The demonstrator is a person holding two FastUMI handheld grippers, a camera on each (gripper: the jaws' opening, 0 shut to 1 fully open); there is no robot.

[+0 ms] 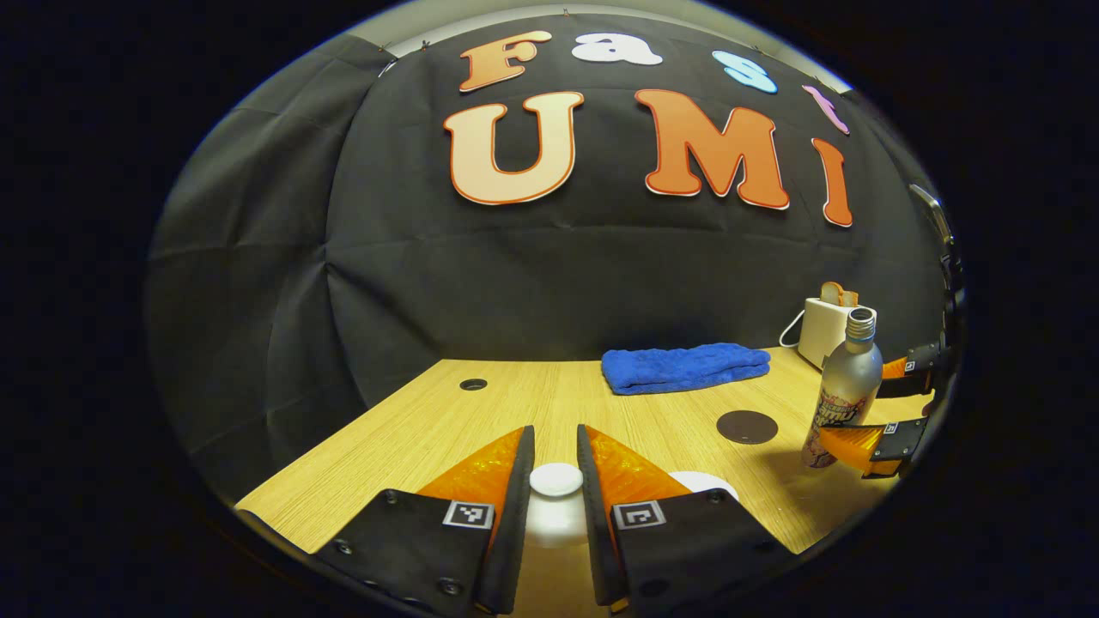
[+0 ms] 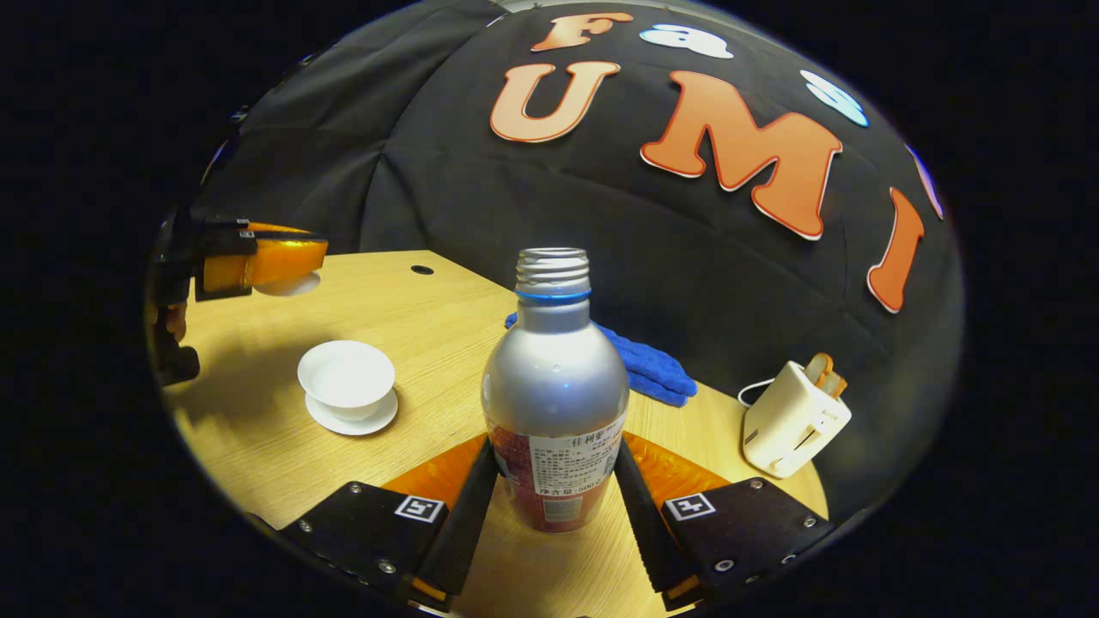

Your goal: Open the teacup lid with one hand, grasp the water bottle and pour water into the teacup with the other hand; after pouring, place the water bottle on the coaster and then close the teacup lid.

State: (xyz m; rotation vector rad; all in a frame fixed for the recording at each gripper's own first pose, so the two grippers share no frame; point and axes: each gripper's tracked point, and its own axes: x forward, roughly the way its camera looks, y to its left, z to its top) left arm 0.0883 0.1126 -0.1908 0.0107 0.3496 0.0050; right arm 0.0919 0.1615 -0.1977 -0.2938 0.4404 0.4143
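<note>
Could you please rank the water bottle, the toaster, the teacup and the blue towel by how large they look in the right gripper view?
1. Water bottle, largest by far, though it sits nearest the camera.
2. Toaster.
3. Teacup and blue towel: alike, and the bottle hides part of the towel, so unranked.

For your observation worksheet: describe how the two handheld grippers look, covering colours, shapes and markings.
Both match. The left gripper and the right gripper each have two wedge-shaped translucent orange fingers that taper toward the tips, lined on the inner faces with black pads. The fingers mount on black plates fixed with small screws. Each plate carries a square black-and-white marker tag. No cables are visible.
</note>
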